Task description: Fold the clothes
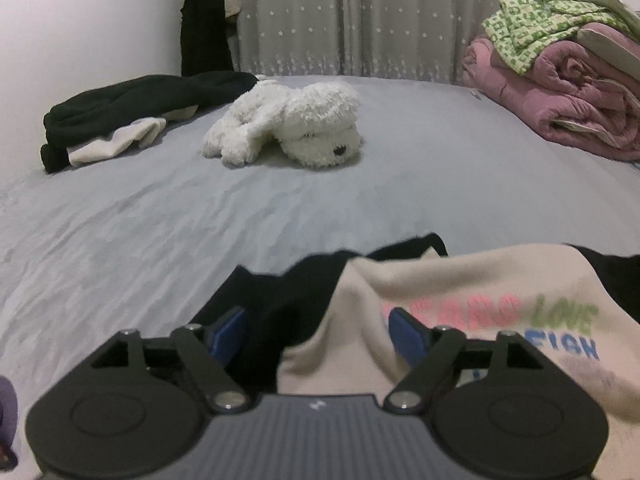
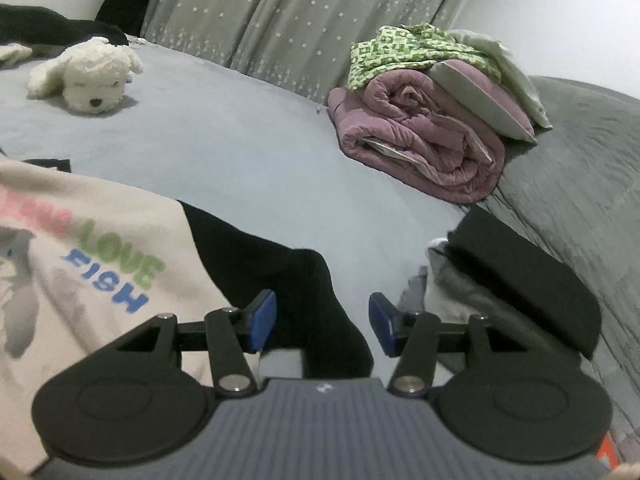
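A cream sweatshirt (image 1: 460, 280) with black sleeves and a "LOVE FISH" print lies on the grey bed sheet at the near edge. My left gripper (image 1: 318, 336) is open, its blue pads wide apart over the seam where the left black sleeve (image 1: 280, 300) meets the cream body. In the right wrist view the same sweatshirt (image 2: 100, 208) fills the lower left. My right gripper (image 2: 323, 324) is open with the other black sleeve (image 2: 280, 264) lying between its pads. Cloth sits between both pairs of fingers, but neither pair is closed on it.
A white plush dog (image 1: 296, 128) lies mid-bed, with a black and white clothes pile (image 1: 120, 108) at the far left. A rolled pink quilt (image 2: 416, 136) topped with green patterned cloth sits at the right. A folded black garment (image 2: 520, 276) rests on grey clothes beside my right gripper.
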### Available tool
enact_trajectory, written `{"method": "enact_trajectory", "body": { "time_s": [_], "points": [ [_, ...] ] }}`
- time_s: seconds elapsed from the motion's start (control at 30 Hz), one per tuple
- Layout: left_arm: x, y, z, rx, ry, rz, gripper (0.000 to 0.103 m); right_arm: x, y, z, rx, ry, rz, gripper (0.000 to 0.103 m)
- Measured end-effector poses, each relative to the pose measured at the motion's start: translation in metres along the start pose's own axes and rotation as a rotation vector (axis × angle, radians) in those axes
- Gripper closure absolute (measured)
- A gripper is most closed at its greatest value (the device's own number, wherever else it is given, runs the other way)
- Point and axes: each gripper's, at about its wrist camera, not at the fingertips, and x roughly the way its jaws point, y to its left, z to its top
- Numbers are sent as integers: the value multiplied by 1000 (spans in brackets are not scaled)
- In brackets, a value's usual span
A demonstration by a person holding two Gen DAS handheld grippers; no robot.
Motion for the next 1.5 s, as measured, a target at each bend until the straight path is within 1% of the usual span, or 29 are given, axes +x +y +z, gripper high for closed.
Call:
{"method": "enact_trajectory", "body": {
  "time_s": [0.17, 0.3, 0.37, 0.5, 0.7, 0.83, 0.9, 0.97, 1.03, 1.07, 1.1, 1.17, 1.23, 1.43, 1.5],
  "points": [
    [-16, 7, -12, -3, 52, -30, 21, -19, -11, -8, 48, 19, 9, 46],
    [-27, 14, -23, -19, 107, -57, 20, -32, -20, -13, 111, 46, 25, 45],
    [-33, 19, -29, -32, 132, -75, 19, -38, -24, -17, 151, 60, 35, 42],
    [-43, 30, -42, -49, 178, -112, 19, -50, -31, -28, 215, 91, 66, 41],
    [-59, 45, -61, -98, 206, -167, 14, -61, -35, -46, 292, 138, 110, 35],
    [-65, 52, -74, -98, 207, -192, 9, -64, -36, -59, 339, 167, 145, 30],
    [-64, 54, -80, -85, 222, -183, 8, -65, -36, -67, 345, 177, 159, 29],
    [-63, 57, -83, -86, 239, -197, 7, -65, -37, -73, 340, 206, 173, 29],
    [-66, 60, -85, -90, 235, -217, 4, -65, -40, -76, 331, 234, 193, 29],
    [-66, 60, -86, -81, 236, -231, 2, -67, -43, -75, 328, 231, 206, 28],
    [-67, 59, -87, -71, 238, -245, 1, -71, -46, -76, 328, 219, 215, 26],
    [-69, 58, -88, -53, 241, -274, 1, -78, -53, -77, 332, 193, 221, 14],
    [-70, 56, -90, -42, 242, -276, 1, -81, -58, -80, 323, 188, 227, 10],
    [-76, 56, -92, -25, 252, -313, 1, -82, -66, -90, 281, 207, 246, 9],
    [-77, 57, -94, -19, 254, -322, 1, -80, -68, -94, 276, 229, 262, 9]
  ]
}}
